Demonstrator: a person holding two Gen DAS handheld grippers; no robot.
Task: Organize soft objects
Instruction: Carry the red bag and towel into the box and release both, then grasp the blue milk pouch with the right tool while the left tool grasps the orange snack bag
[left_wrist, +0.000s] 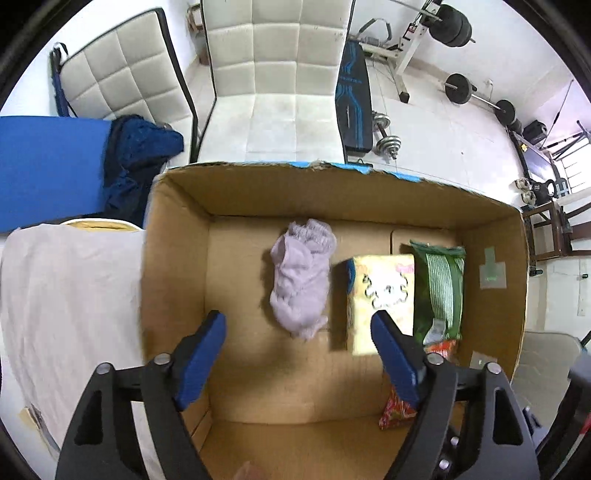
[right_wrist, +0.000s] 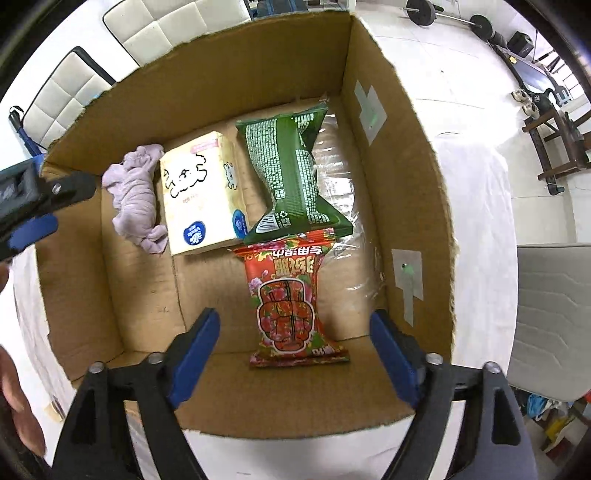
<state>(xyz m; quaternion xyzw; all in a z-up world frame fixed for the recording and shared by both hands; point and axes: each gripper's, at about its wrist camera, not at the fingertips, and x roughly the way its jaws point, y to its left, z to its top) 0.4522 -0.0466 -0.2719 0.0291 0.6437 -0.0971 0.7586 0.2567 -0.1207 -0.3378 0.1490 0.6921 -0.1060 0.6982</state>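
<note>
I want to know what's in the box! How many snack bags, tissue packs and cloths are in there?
Snack bags: 2, a green bag and a red bag
Tissue packs: 1, the tissue pack
Cloths: 1, the purple cloth
Total: 4 things in the box

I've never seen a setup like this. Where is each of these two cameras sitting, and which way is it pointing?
Left wrist: mounted on the left gripper, looking down into the cardboard box at the lilac cloth; its two blue fingers show, spread apart.
Right wrist: mounted on the right gripper, looking down over the red snack pack; its own open fingers show, with the left gripper at the left edge.
Shared: the box, cloth, tissue pack, green bag and red snack pack.
</note>
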